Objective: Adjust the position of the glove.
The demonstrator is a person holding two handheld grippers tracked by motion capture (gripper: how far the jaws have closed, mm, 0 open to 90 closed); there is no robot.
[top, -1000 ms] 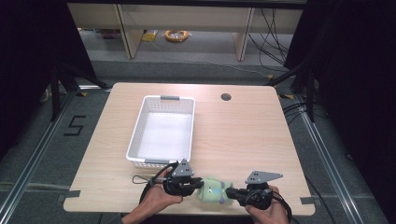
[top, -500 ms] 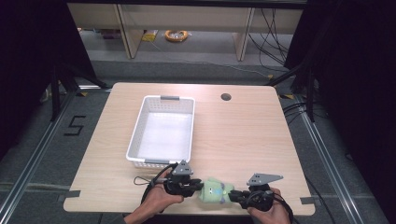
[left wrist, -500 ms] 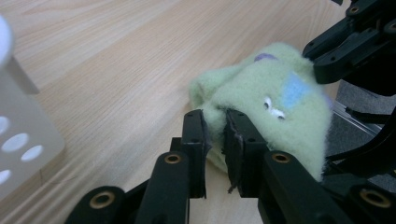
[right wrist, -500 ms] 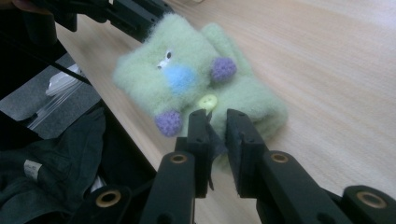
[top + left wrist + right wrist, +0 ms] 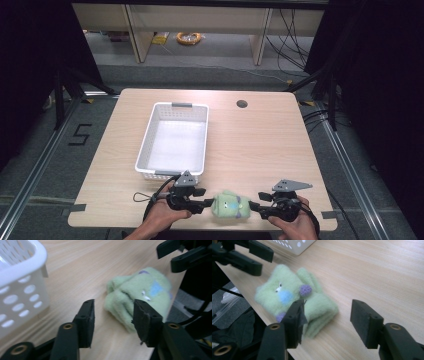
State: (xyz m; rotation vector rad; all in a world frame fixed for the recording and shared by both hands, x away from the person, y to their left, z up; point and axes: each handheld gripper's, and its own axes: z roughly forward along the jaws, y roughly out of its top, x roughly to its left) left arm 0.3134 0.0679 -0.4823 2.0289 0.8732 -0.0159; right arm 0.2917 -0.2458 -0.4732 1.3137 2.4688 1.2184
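A folded pale green fuzzy sock (image 5: 230, 205) with blue and purple dots lies on the wooden table (image 5: 260, 145) near its front edge. My left gripper (image 5: 205, 204) points at its left end and my right gripper (image 5: 256, 207) at its right end. Both have just been opening their jaws. In the left gripper view the jaws (image 5: 113, 303) stand apart with the sock (image 5: 140, 290) just ahead, one end reaching in by the right jaw. In the right gripper view the gripper (image 5: 329, 305) is open too. The sock (image 5: 287, 290) lies by its left jaw, not pinched.
A white perforated basket (image 5: 145, 145), with nothing in it, stands just behind the left gripper, its near corner (image 5: 25, 265) close by. A round cable hole (image 5: 242, 104) sits at the back of the table. The table's front edge runs right under the sock. Cables trail from both grippers.
Both grippers' jaws were shut at the sock's ends and now stand apart. The sock has come free and rests on the table. The hands have hardly shifted.
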